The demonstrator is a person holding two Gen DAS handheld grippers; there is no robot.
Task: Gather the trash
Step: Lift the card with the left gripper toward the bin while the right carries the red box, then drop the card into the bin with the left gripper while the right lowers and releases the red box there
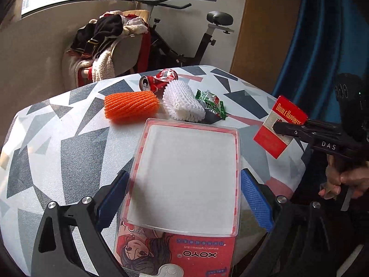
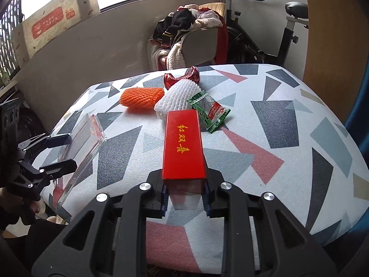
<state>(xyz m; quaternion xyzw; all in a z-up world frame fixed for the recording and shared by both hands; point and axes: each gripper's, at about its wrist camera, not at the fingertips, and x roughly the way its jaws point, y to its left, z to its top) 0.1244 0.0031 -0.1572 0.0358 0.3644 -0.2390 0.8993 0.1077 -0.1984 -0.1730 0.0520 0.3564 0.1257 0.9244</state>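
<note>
Apparently empty blister pack (image 1: 184, 180) in left hand-held gripper (image 1: 182, 205).

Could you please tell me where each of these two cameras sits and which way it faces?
Left wrist: on the left gripper, facing down-forward over the clear blister pack it clamps; a hand shows at right.
Right wrist: on the right gripper, facing down-forward over its red cigarette box.
Shared: patterned table, orange foam net, white foam net.

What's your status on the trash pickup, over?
Left gripper shut on blister pack. Right gripper shut on red box. Four pieces left on table.
</note>
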